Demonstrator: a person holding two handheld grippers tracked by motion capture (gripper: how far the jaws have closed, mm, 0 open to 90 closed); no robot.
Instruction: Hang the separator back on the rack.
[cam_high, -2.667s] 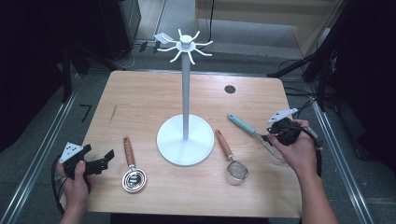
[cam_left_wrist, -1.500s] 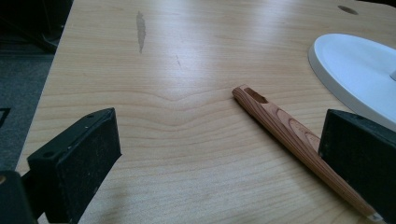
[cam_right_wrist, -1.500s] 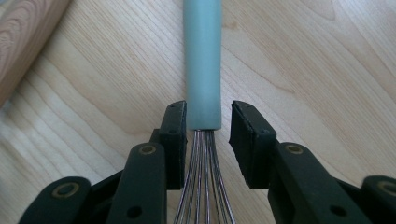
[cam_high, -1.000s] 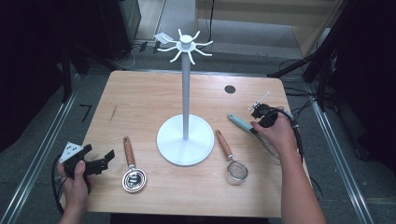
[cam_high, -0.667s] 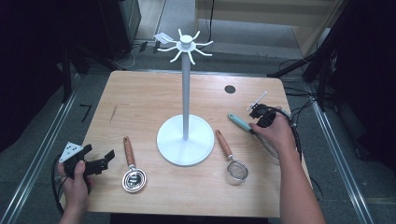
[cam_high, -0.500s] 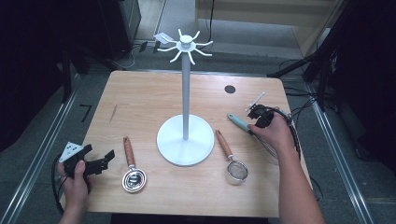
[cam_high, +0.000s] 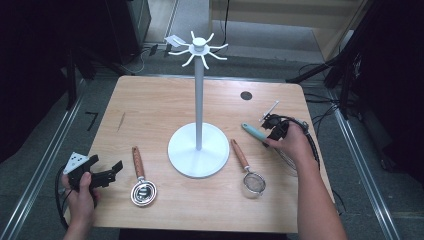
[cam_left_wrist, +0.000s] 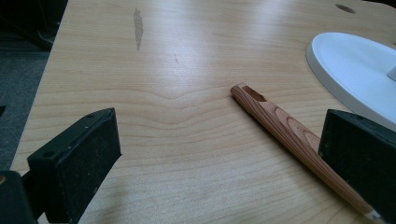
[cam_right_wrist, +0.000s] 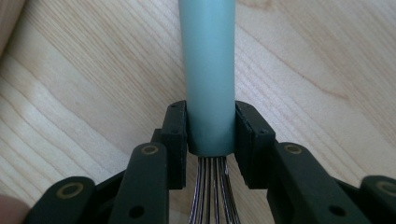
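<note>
Right tongs (cam_right_wrist: 210, 135) now clamp whisk (cam_right_wrist: 209, 70) handle.

My wooden bench (cam_high: 150, 100) carries the white hook stand (cam_high: 198, 149) at its middle; left of the stand lies a wooden-handled scoop (cam_high: 140, 176); right of it a small strainer (cam_high: 247, 170); farther right, the teal-handled whisk (cam_high: 256, 132).
</note>
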